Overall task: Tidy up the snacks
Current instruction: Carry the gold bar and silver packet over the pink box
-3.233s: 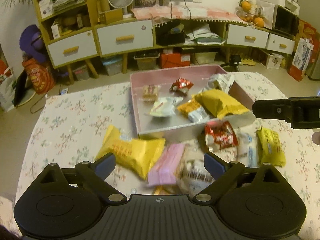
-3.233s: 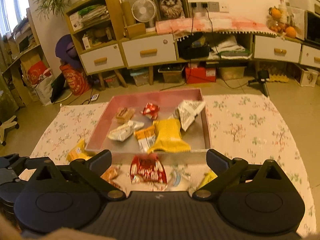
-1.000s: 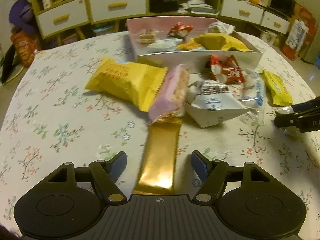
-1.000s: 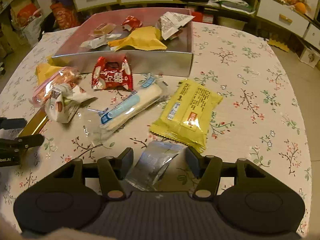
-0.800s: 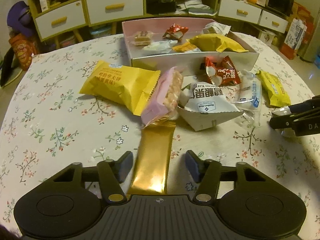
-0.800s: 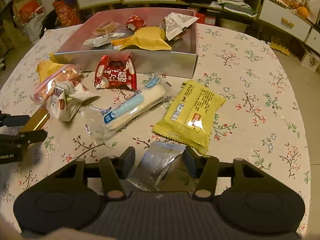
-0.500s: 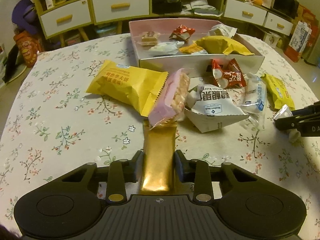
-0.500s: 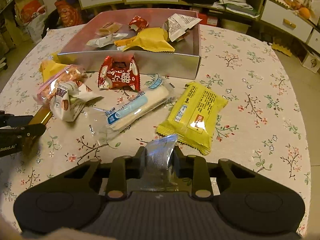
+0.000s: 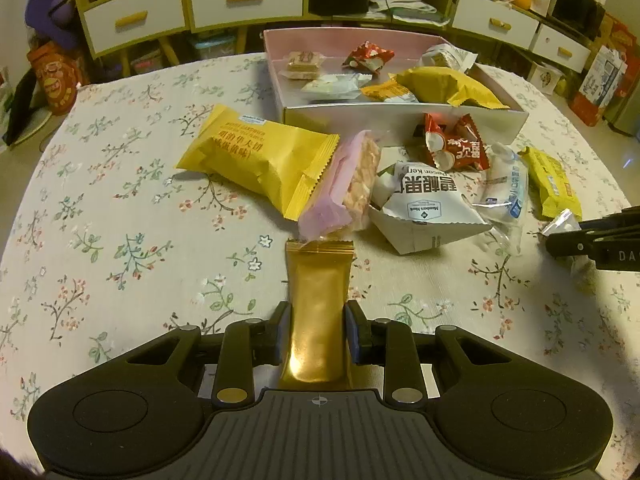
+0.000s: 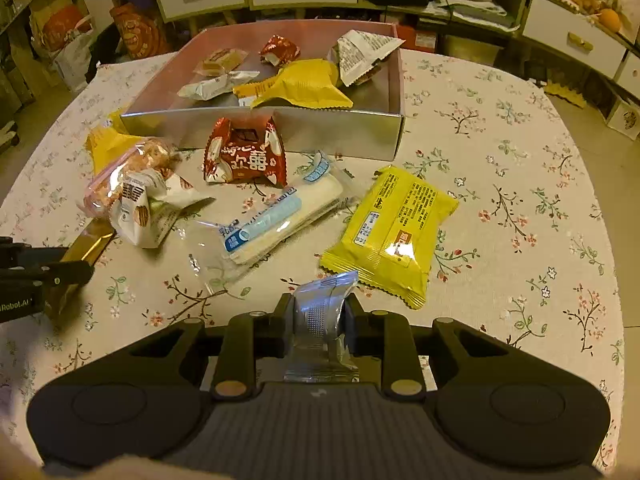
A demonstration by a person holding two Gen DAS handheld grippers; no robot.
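- At the near edge of the desk (image 9: 100,208), the left tongs (image 9: 313,332) are clamped on the near end of a gold bar wrapper (image 9: 318,300), which lies flat with its far end touching a pink snack pack (image 9: 344,188).
- The right tongs (image 10: 316,320) are closing, with a small silver packet (image 10: 320,312) pinched between the pads and buckled upward.
- Just beyond that packet lies a yellow flat pack (image 10: 394,232); left of it are a clear blue-labelled pack (image 10: 272,220), a white pouch (image 9: 428,208) and a red candy bag (image 10: 246,156).
- A large yellow bag (image 9: 256,156) lies toward the desk's left side, touching the pink pack.
- Farthest, near the far edge, stands the pink box (image 9: 400,116), already holding several snacks.
- The step in hand appears to be the pickup of two snacks at once. Next, each should be lifted clear of the desk, carried over the box's near wall and released inside; the gold bar must come away without dragging the pink pack.
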